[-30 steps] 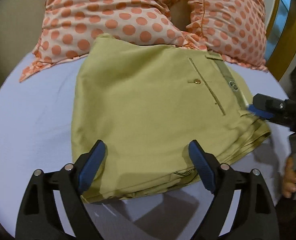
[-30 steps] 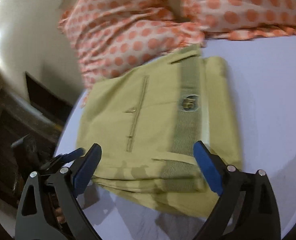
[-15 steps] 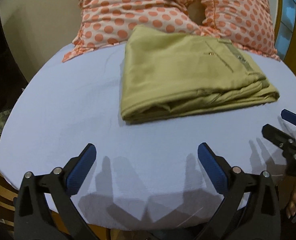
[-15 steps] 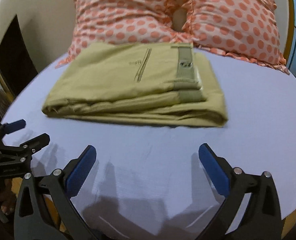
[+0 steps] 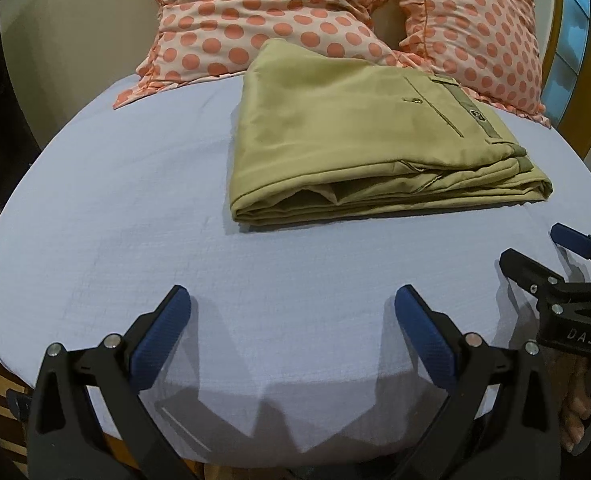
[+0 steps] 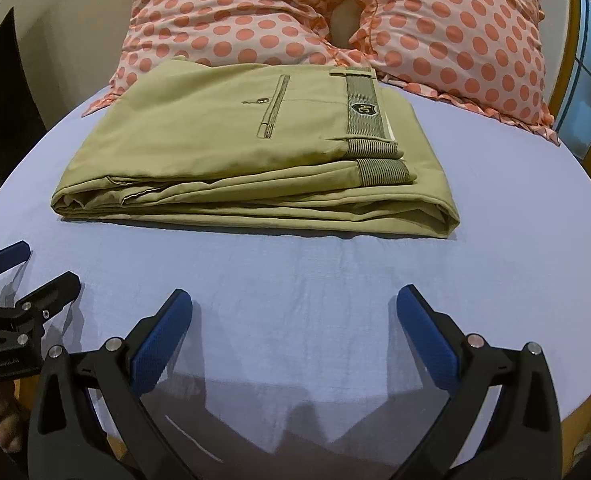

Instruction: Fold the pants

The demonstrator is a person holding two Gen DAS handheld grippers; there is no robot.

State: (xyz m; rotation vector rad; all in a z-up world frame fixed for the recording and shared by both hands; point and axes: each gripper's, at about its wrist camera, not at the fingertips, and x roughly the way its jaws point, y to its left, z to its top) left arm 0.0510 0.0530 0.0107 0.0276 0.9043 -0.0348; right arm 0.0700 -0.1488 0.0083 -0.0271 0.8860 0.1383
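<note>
Left gripper [image 5: 291, 312] hangs low over the near part of the bed [image 5: 107, 208], its blue-padded fingers [image 5: 163, 332] spread wide apart with nothing between them but lilac sheet. Right gripper [image 6: 295, 312] matches it, fingers splayed just as wide, empty, touching no cloth. Each shows in the other's view: the right one sits at the right edge of the left wrist view [image 5: 543, 252], also parted, and the left one pokes in at the left edge of the right wrist view [image 6: 27, 268]. The pants [image 6: 231, 148] lie folded into a flat khaki stack on the far half of the bed, striped waistband and buttoned back pocket on top, layered edges facing the grippers. Their far edge runs up against two polka-dot pillows [image 6: 255, 12], touching or slightly overlapping them. Between the fingertips and the stack's near edge stretches a broad band of bare sheet, both grippers well apart from the fabric. More open sheet lies left of the stack in the left wrist view, and right of it in the right wrist view, out to the mattress edge.
</note>
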